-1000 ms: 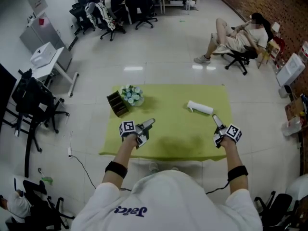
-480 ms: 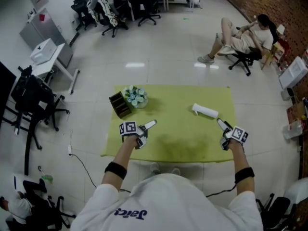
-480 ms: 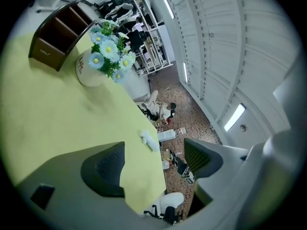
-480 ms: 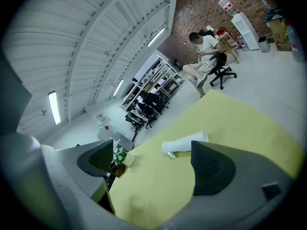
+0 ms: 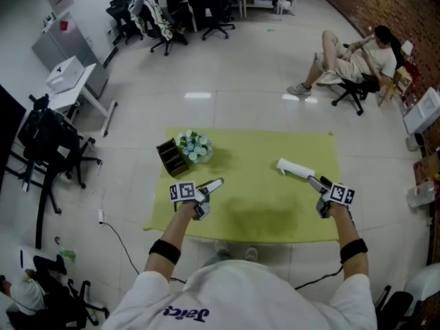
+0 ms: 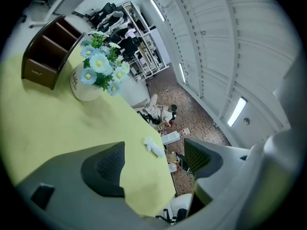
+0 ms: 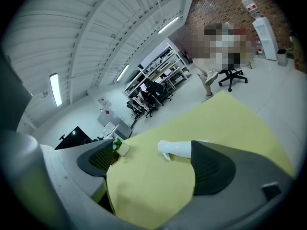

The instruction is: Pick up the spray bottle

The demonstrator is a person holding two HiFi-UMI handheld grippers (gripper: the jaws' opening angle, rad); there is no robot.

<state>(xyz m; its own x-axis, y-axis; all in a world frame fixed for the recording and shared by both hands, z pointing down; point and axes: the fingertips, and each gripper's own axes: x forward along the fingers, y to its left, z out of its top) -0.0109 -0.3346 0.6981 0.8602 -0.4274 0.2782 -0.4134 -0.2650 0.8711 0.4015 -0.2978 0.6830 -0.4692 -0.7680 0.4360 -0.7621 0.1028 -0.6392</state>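
A white spray bottle (image 5: 294,169) lies on its side on the right half of the yellow-green table (image 5: 254,150). My right gripper (image 5: 317,183) is open just in front of it, fingers pointing at its near end. In the right gripper view the spray bottle (image 7: 176,149) lies just beyond the jaws, its rear end hidden behind the right finger (image 7: 211,171). My left gripper (image 5: 212,186) is open over the table's left front, nothing between its jaws. In the left gripper view the spray bottle (image 6: 154,147) shows small and far off.
A dark wooden organiser (image 5: 169,152) and a pot of blue flowers (image 5: 193,146) stand at the table's back left. Beyond the table a person sits on an office chair (image 5: 355,67). A dark chair (image 5: 48,150) stands to the left.
The right gripper has moved forward, closer to the near end of the spray bottle. The left gripper has barely moved. The head view has shifted slightly.
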